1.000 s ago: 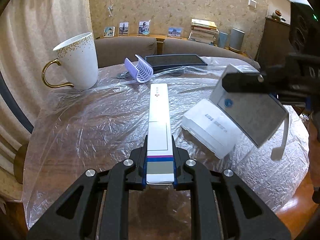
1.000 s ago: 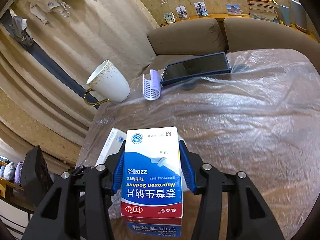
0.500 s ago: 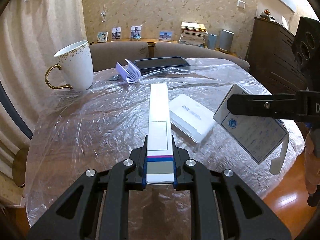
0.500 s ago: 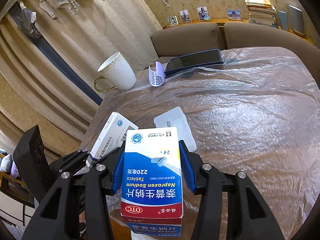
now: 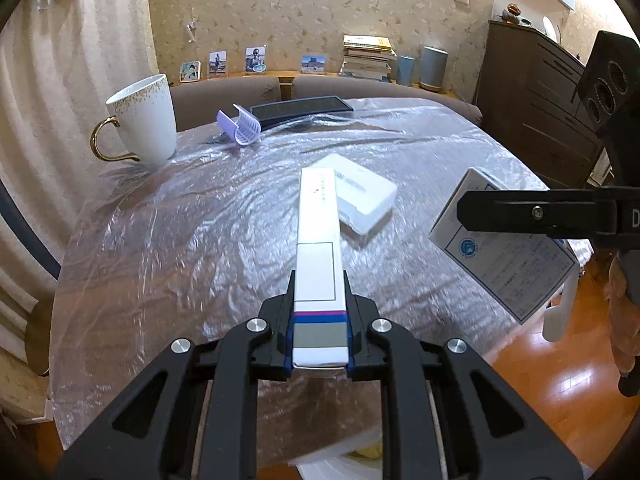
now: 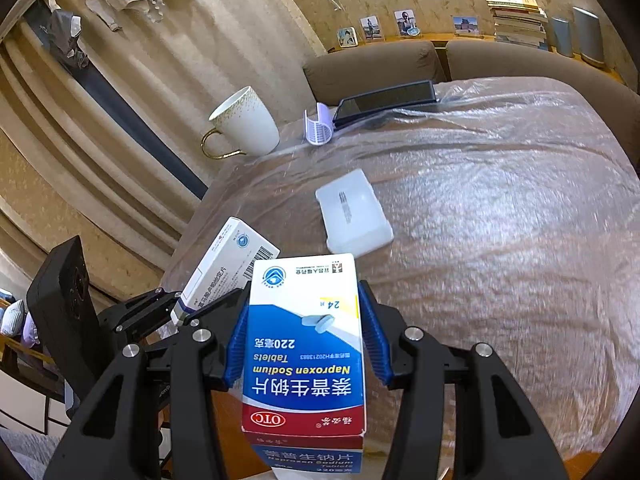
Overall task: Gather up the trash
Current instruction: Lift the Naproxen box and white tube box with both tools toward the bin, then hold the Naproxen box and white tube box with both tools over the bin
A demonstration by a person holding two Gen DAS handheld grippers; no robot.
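Gripping slim box (image 5: 318,248) endwise, left claw (image 5: 319,332) clenched; right claw (image 6: 306,344) (blue-padded) clamps Naproxen box (image 6: 306,344).

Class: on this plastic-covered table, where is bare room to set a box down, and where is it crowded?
Free: the right side of the table, right of the white plastic case. Crowded: the far left edge, where mug, lilac clip and black tablet cluster.

Glossy crinkled plastic sheet (image 5: 224,220), printed cardboard box (image 6: 304,344), glazed mug (image 5: 144,120).
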